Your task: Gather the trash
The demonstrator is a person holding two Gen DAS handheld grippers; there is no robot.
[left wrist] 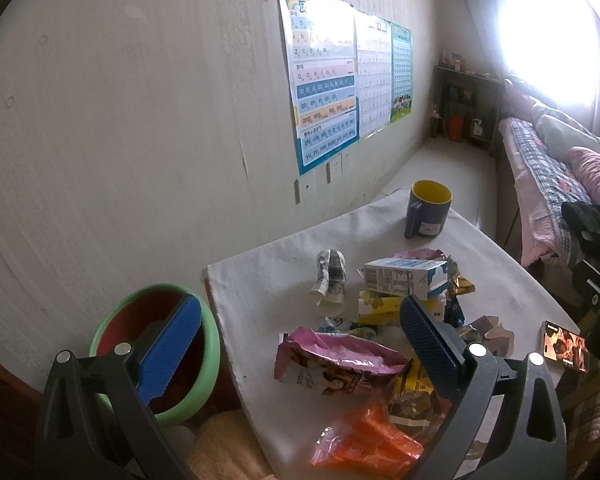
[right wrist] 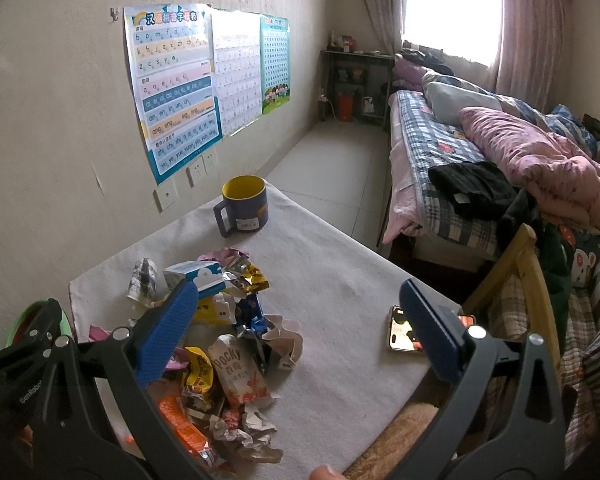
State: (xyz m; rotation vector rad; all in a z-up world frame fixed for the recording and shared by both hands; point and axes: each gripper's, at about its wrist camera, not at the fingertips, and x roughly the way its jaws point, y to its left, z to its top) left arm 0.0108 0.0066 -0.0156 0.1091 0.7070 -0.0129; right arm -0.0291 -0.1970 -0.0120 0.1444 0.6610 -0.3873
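I am holding the left gripper (left wrist: 300,336) above the near left part of the bench (left wrist: 268,280), its blue pads spread wide and gripping nothing; its left pad is hanging over the green-rimmed bin (left wrist: 204,364) standing just beside the bench's left edge, and its right pad is hovering over the trash pile (left wrist: 380,320). I am keeping the right gripper (right wrist: 298,318) spread wide too, nothing between its pads; its left pad is sitting over the pile and its right pad over the phone (right wrist: 400,332), which is lying face up with a lit screen near the bench's right edge.

The trash is lying heaped on the white cloth covering the bench, in the near middle; I am seeing a blue-and-white carton (left wrist: 404,276) at the far side of the heap, a crumpled paper cup (left wrist: 330,280) lying on its side just left of it, a pink snack bag (left wrist: 336,360) nearer me, an orange wrapper (left wrist: 364,440) at the near edge, and a Pocky packet (right wrist: 240,372) among yellow and foil wrappers. A dark blue mug (right wrist: 244,204) with a yellow inside is standing upright at the far end of the bench, well apart from the heap.

Alphabet posters (right wrist: 172,88) are hanging on the wall to the left; a bed (right wrist: 460,160) with rumpled quilts is lying to the right.
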